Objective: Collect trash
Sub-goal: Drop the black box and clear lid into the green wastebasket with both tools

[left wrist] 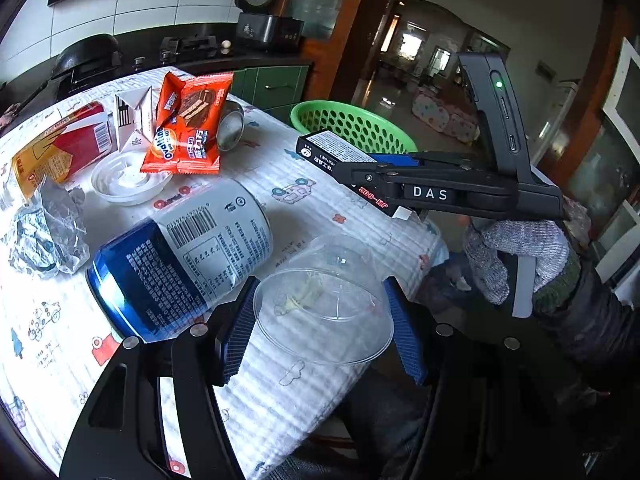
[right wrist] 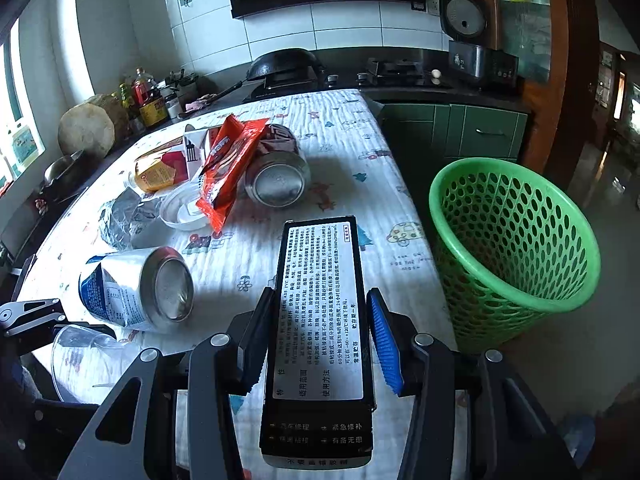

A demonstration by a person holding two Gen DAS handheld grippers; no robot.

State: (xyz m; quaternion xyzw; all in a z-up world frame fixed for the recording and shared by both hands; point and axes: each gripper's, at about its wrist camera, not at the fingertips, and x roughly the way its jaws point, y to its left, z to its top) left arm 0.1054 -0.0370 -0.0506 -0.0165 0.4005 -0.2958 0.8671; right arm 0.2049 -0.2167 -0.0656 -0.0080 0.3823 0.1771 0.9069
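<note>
My left gripper (left wrist: 320, 320) is shut on a clear plastic cup (left wrist: 324, 300), lying on its side at the table's near edge; the cup also shows in the right wrist view (right wrist: 80, 356). My right gripper (right wrist: 318, 340) is shut on a black box with a white label (right wrist: 320, 312), held above the table's right edge beside the green mesh basket (right wrist: 508, 248). In the left wrist view the box (left wrist: 332, 152) sits in front of the basket (left wrist: 352, 124). A blue and white can (left wrist: 180, 264) lies beside the cup.
On the table lie an orange snack wrapper (left wrist: 188, 120), a silver can (right wrist: 276, 180), a white lid (left wrist: 128, 180), crumpled foil (left wrist: 44, 236), a red and yellow packet (left wrist: 60, 144) and a small white carton (left wrist: 134, 120). A stove and counter stand behind.
</note>
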